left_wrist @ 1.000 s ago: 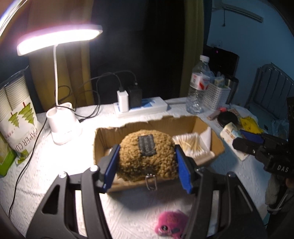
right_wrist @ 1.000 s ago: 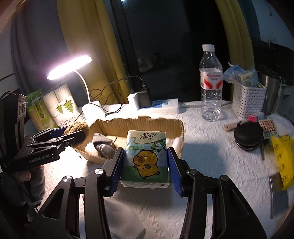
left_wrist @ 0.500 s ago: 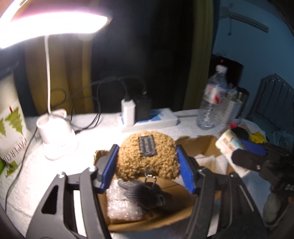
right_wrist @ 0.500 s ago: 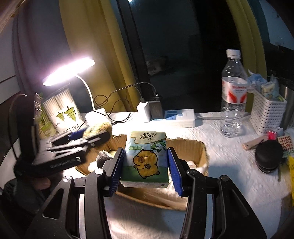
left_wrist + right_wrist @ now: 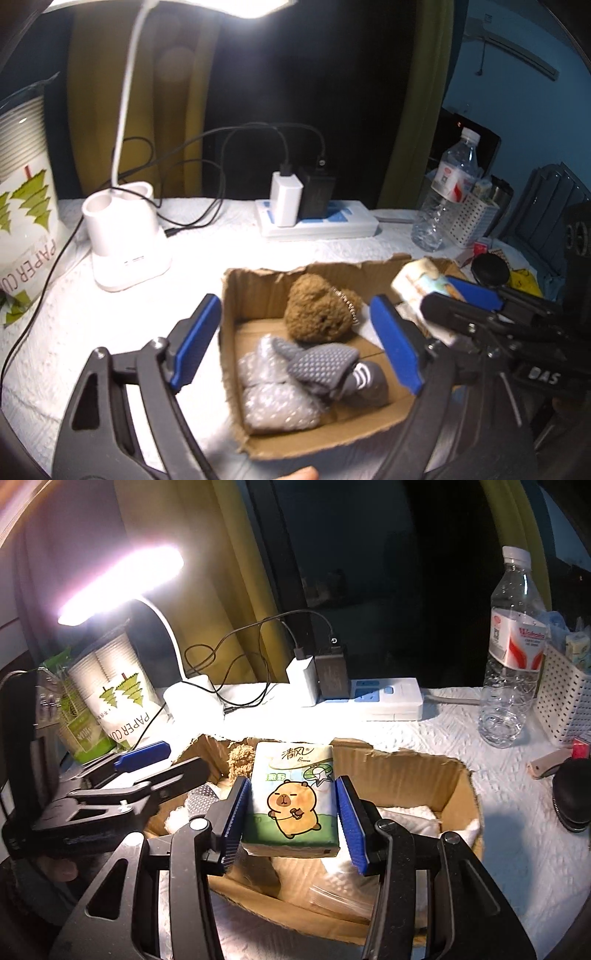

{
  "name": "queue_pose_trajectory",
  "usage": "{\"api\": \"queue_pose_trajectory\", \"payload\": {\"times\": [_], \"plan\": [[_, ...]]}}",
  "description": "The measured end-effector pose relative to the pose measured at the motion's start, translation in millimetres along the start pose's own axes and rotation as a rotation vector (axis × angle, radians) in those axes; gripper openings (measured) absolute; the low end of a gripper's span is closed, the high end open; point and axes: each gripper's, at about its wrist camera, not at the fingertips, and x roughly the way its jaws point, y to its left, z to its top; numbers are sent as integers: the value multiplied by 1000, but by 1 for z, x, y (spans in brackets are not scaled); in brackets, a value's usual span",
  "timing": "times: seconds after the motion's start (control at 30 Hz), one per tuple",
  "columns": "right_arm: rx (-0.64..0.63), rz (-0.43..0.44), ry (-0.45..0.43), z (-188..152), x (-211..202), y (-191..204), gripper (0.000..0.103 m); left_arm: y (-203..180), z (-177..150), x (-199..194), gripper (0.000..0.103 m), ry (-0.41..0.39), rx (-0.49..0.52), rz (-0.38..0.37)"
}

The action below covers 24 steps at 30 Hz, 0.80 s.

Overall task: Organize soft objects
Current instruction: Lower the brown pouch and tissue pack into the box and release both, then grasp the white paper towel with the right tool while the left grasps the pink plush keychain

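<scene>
Left wrist view
- Left gripper [image 5: 295, 341]: we see its blue pads spread wide over the cardboard box [image 5: 258, 288]; the jaws have just been opening, and nothing is pressed between them.
- Brown plush [image 5: 319, 312]: it lies loose in the box near the back wall, a small bead chain trailing off its right side, clear of both pads.
- Grey sock [image 5: 321, 365]: it lies in the box in front of the plush, partly over a wad of bubble wrap [image 5: 273, 398].
- Right gripper [image 5: 439, 295]: we see it come in from the right edge, above the box's right end, with a tissue pack [image 5: 417, 277] at its tip.
- Desk lamp [image 5: 125, 236]: its white base stands on the white table cover [image 5: 44, 354], left of the box.
- Power strip [image 5: 317, 225]: behind the box, with a white and a black charger plugged in.
- Water bottle [image 5: 448, 195]: far right, just beside a white perforated basket [image 5: 471, 218].

Right wrist view
- Right gripper [image 5: 291, 819]: we see both blue pads pressed against the sides of the tissue pack [image 5: 291, 801], which is clamped upright with its cartoon face toward the camera.
- Tissue pack, place: held over the cardboard box [image 5: 406, 771], above its middle, not resting on anything we can make out.
- Left gripper [image 5: 155, 760]: at the left, over the box's left end, fingers parted and bare.
- Paper cup sleeve [image 5: 118, 701]: stands at the left, behind the left gripper.
- Water bottle [image 5: 515, 653]: upright at the right, on the table cover.
</scene>
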Motion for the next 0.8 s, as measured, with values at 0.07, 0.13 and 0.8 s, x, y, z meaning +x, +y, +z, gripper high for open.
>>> {"api": "queue_pose_trajectory", "payload": {"times": [0.07, 0.13, 0.8], "plan": [[-1, -10, 13, -1, 2, 3, 61, 3, -1, -7, 84, -5, -4, 3], [-1, -24, 9, -2, 0, 6, 68, 6, -3, -14, 84, -12, -7, 4], [-32, -103, -23, -33, -76, 40, 68, -17, -44, -79, 84, -24, 29, -82]]}}
